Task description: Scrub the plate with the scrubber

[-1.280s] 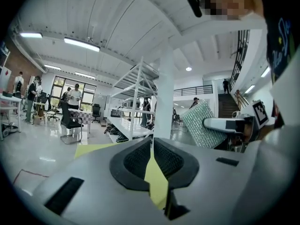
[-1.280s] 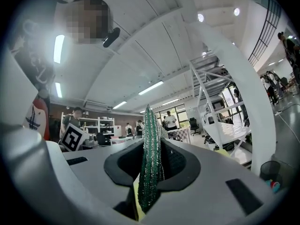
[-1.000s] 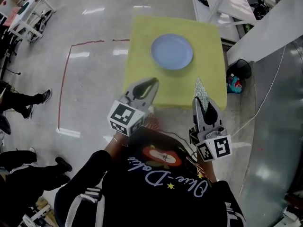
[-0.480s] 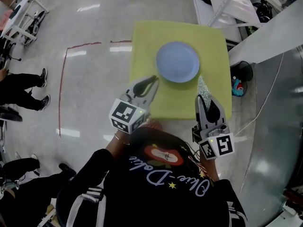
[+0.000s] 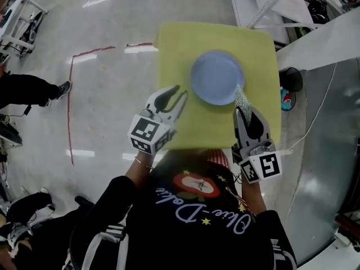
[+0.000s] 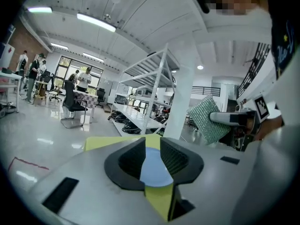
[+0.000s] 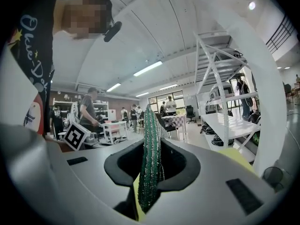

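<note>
A pale blue plate [image 5: 217,77] lies on the yellow-covered table [image 5: 174,44]. My left gripper [image 5: 179,94] hovers over the table just left of the plate. Its jaws have just been opening and stand apart with nothing between them. Through that gap in the left gripper view [image 6: 151,146] the plate [image 6: 152,170] shows ahead. My right gripper [image 5: 243,112] is shut on a green glittery scrubber [image 5: 241,97], whose tip reaches the plate's near right rim. The scrubber [image 7: 151,163] stands on edge, pinched between the right gripper's jaws [image 7: 151,149].
White shelving racks [image 5: 315,32] stand right of the table, with a dark bin [image 5: 292,80] on the floor beside it. Red tape [image 5: 70,111] marks the floor at left, where people's legs [image 5: 28,89] show.
Both grippers have moved forward over the table's near edge toward the plate. The left jaws, shut before, now stand apart. The scrubber stays in the right gripper.
</note>
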The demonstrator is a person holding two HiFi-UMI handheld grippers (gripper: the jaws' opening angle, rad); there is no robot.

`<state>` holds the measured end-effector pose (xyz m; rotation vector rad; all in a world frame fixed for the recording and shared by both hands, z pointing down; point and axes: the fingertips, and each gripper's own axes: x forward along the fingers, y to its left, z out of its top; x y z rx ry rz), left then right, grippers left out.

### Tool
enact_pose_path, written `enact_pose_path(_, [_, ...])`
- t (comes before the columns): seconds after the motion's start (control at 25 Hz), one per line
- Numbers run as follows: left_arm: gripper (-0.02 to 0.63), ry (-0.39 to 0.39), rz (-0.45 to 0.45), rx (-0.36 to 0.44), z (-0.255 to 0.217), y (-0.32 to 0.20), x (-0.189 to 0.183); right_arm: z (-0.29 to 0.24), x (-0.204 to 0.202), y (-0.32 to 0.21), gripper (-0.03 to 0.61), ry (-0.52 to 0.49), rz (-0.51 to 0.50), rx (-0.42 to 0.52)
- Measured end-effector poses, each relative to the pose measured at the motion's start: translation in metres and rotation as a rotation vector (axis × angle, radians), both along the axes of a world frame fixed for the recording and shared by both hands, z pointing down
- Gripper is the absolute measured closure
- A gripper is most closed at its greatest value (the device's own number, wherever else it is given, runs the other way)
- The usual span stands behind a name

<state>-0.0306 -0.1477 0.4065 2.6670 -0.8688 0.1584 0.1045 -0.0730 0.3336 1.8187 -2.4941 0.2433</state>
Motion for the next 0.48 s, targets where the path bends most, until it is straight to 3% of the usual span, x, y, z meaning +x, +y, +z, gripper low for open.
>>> enact_pose_path(0.48, [0.5,-0.049,0.019,-0.122,0.07,-0.032,0.021,0.057,0.015,-0.057,0.52,0.1,-0.067,-0.129])
